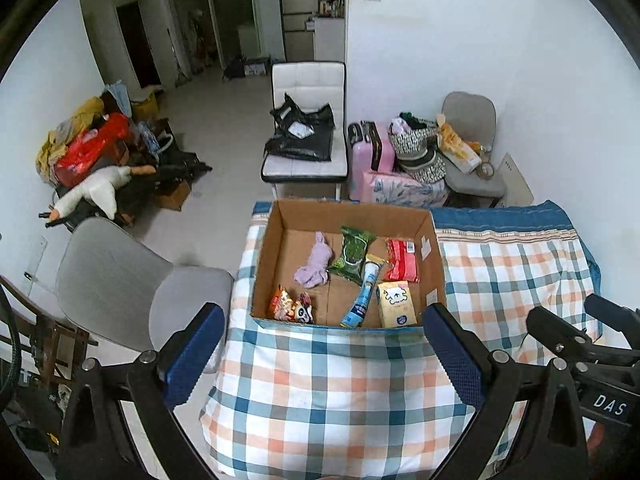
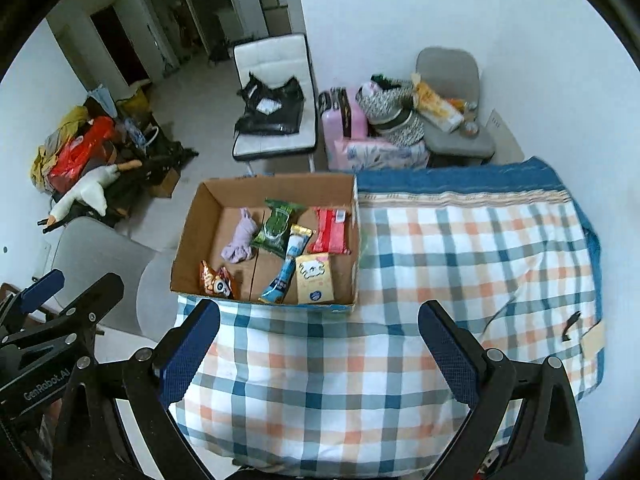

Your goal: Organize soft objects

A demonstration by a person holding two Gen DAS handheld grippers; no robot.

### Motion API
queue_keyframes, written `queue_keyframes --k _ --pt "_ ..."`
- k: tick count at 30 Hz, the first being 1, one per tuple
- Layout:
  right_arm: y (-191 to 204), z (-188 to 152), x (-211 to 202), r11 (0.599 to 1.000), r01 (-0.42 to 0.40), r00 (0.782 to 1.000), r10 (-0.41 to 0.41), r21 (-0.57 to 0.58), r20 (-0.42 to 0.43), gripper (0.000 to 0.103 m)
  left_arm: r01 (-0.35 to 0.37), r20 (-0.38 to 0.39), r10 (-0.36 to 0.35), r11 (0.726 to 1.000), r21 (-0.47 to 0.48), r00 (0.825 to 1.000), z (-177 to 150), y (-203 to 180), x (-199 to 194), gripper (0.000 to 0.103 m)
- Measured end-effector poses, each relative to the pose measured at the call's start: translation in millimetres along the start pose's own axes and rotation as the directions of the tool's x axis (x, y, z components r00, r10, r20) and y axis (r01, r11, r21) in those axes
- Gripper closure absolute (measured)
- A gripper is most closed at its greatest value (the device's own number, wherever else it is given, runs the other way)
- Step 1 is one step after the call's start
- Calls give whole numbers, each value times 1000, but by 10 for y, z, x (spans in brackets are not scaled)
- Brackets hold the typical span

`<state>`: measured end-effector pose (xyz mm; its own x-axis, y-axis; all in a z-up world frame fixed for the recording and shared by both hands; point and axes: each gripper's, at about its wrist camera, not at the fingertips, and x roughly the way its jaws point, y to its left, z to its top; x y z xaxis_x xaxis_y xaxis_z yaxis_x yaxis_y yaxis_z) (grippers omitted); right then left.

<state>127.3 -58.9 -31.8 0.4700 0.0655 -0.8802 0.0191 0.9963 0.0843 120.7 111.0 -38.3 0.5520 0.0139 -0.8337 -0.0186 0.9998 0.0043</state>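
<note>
An open cardboard box (image 1: pixel 352 210) (image 2: pixel 188 236) stands on a table under a plaid cloth (image 1: pixel 320 392) (image 2: pixel 460 248). Inside lie a purple sock bundle (image 1: pixel 314 264) (image 2: pixel 240 242), a green packet (image 1: pixel 352 254) (image 2: pixel 276 226), a red packet (image 1: pixel 401 260) (image 2: pixel 332 230), a blue-white tube packet (image 1: pixel 362 300) (image 2: pixel 286 270), a yellow tissue pack (image 1: pixel 396 304) (image 2: pixel 314 278) and an orange snack bag (image 1: pixel 290 306) (image 2: pixel 216 280). My left gripper (image 1: pixel 320 352) and my right gripper (image 2: pixel 320 352) are open and empty, held above the cloth in front of the box.
A grey chair (image 1: pixel 120 280) stands left of the table. Behind are a white chair with a black bag (image 1: pixel 306 128), a pink suitcase (image 1: pixel 370 148), a grey chair with bags (image 1: pixel 468 140), and a pile with a plush goose (image 1: pixel 96 192) on the floor.
</note>
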Motion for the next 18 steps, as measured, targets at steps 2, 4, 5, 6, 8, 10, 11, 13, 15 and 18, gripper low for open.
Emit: queue_keyframes --k 2,4,5,6,8,10,11,13,15,18 --pt "-3 -37 -132 1000 5 1000 -5 2 14 2 -11 26 11 1000 1 1000 -7 5 -131 1" --pt "1 -79 -256 1000 13 999 -13 -2 29 2 -18 49 18 1000 1 999 -14 16 -244 1" --pt "2 -99 -315 1000 17 999 -17 -1 38 2 -24 59 24 1000 2 998 -15 20 -297 1" --pt "6 -113 -372 1000 23 999 -23 -3 47 2 -27 65 26 1000 3 998 -18 27 -333 1" --pt "14 -138 -482 999 36 997 -36 -3 69 2 -31 77 31 1000 0 997 -18 46 -409 1" --pt "20 -154 -574 999 48 995 -47 -4 85 2 -32 81 33 999 -6 996 -29 63 -452 1" --pt "20 -164 -611 999 50 995 -49 -3 90 2 -31 83 31 1000 -7 996 -28 72 -476 1" --pt "18 -170 -688 998 59 993 -59 1 104 2 -33 90 34 999 -7 995 -31 79 -502 1" --pt "9 -164 -740 998 67 992 -67 3 111 2 -33 99 33 999 -6 995 -29 92 -550 1" --pt "19 -150 -794 997 76 990 -76 2 123 2 -30 102 31 1000 -6 994 -33 87 -591 1"
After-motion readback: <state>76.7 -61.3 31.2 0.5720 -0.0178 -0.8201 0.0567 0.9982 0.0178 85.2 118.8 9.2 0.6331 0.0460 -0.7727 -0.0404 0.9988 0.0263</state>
